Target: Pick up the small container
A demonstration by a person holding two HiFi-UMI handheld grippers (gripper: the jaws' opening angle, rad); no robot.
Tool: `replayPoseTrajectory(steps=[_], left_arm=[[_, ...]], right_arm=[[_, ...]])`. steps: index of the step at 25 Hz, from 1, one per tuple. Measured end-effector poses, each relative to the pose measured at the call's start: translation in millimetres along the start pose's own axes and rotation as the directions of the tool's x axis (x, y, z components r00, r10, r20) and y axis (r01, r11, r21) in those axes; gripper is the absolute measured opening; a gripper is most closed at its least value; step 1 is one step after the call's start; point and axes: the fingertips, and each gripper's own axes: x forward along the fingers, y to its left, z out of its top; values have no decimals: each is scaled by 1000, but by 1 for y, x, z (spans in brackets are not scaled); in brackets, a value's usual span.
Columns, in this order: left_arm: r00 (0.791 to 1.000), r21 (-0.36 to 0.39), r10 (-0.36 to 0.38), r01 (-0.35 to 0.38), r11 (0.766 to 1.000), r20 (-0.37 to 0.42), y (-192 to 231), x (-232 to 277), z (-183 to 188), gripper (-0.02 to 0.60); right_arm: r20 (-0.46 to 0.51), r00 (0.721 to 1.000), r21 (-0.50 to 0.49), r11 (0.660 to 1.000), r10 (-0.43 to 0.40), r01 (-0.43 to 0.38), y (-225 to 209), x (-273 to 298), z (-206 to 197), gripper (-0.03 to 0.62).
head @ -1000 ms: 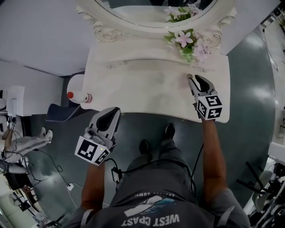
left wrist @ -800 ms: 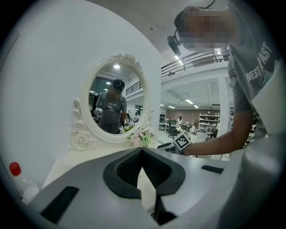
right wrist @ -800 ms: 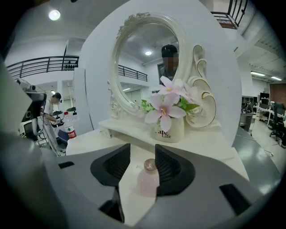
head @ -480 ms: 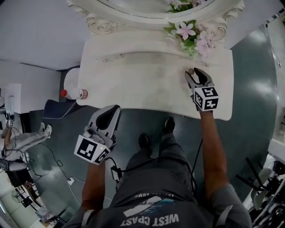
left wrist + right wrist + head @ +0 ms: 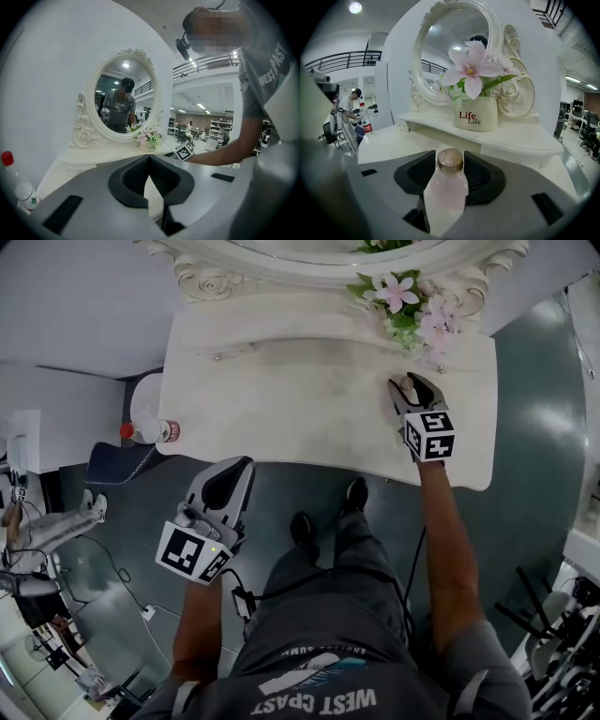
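Dressing table (image 5: pixel 281 399): one small container (image 5: pixel 449 183), one flowerpot (image 5: pixel 476 114)

The vase (image 5: pixel 476 113) stands on a raised ledge (image 5: pixel 520 136), with its flowers spreading above it. The mirror (image 5: pixel 454 51) closes off everything behind the vase. Just in front of it, the container (image 5: pixel 449 183) fills the gap between the right gripper's (image 5: pixel 411 382) spread jaws. Left of the vase the table (image 5: pixel 281 399) lies bare and open. A bottle (image 5: pixel 145 431) stands well left, beyond the table's edge.
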Motion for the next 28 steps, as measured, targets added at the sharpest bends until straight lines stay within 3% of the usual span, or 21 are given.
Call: replayPoseTrajectory(steps=[7,17,28], left_arm=[[1000,-3,7,-7,1000,1,3,-3,-2,15],[999,6,8,-8,1000,31,1,-11,8,15],[997,16,23,-24,1000,74,2,-38,19,15]], right_arm=[[-23,999,-35,999,-32,31,-3,9,-6,167],[-50,997,1,999,-52,52,-1,-7,-8,153],[26,999,-28,999,-40,41,20,-60,40,152]])
